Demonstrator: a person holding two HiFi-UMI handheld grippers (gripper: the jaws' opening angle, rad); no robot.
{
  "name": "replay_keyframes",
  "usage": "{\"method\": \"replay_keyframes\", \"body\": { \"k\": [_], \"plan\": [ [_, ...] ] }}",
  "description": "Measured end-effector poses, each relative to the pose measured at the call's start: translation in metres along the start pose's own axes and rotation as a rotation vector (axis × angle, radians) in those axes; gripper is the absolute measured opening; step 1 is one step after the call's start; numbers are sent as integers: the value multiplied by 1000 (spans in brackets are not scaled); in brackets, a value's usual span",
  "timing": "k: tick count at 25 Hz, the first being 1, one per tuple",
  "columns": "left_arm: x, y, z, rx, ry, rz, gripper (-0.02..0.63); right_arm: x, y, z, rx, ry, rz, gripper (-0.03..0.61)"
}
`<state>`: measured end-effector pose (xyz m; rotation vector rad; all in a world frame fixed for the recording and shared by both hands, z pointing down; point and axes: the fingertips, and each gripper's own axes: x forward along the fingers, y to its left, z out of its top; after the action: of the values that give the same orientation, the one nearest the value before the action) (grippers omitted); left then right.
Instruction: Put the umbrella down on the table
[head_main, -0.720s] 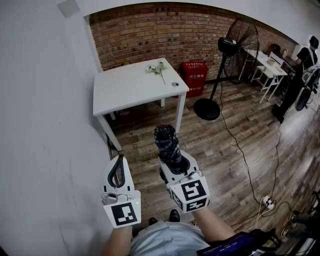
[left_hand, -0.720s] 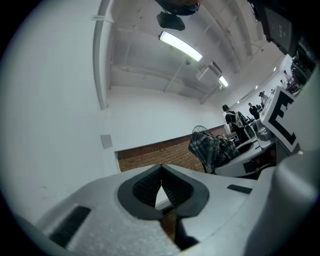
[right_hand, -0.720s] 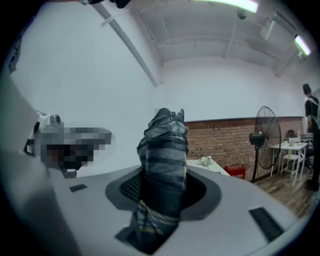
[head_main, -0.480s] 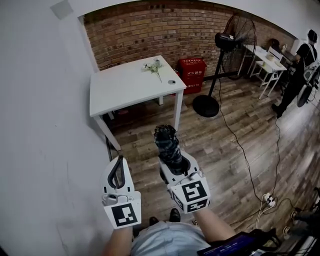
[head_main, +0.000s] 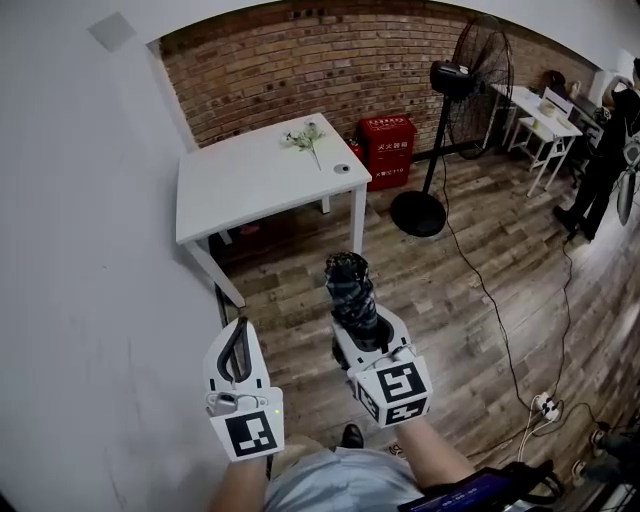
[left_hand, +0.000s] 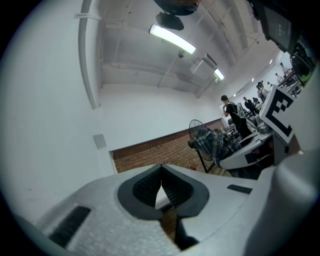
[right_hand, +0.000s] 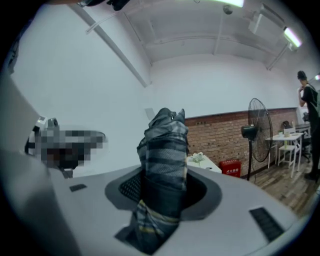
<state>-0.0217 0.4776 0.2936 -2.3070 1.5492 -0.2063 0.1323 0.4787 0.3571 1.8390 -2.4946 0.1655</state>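
Head view: grips a folded umbrella (head_main: 350, 288) in the right gripper (head_main: 366, 322), pointing ahead over the wood floor (head_main: 480, 300). Carries it in the air, well short of the table (head_main: 250, 190). Keeps the left gripper (head_main: 238, 335) alongside, closed and empty, near the white wall. Shows a flower sprig (head_main: 306, 137) and a small round item, perhaps a lid (head_main: 343, 169), on the table. Shows a red box (head_main: 388, 150) and a fan (head_main: 470, 85) beyond, by the brick wall.

Left gripper view: shows jaws pressed together with nothing between. Catches the plaid umbrella off to the right.

Right gripper view: shows pads (right_hand: 131, 189) clamped on the umbrella's dark sleeve, with plaid fabric rising past them. Looks toward table, red box and fan.
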Motion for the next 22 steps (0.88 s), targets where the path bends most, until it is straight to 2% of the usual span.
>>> {"method": "replay_keyframes", "body": {
  "k": [7, 11, 15, 22],
  "plan": [
    [26, 6, -18, 14, 42, 13, 8, 33, -14, -11, 28, 29, 20, 181],
    [50, 21, -38, -10, 69, 32, 9, 67, -15, -22, 34, 64, 48, 181],
    [87, 47, -60, -31, 87, 44, 8, 116, -16, -25, 25, 90, 61, 181],
    [167, 101, -89, -39, 68, 43, 8, 218, -16, -14, -7, 99, 76, 183]
  ]
}}
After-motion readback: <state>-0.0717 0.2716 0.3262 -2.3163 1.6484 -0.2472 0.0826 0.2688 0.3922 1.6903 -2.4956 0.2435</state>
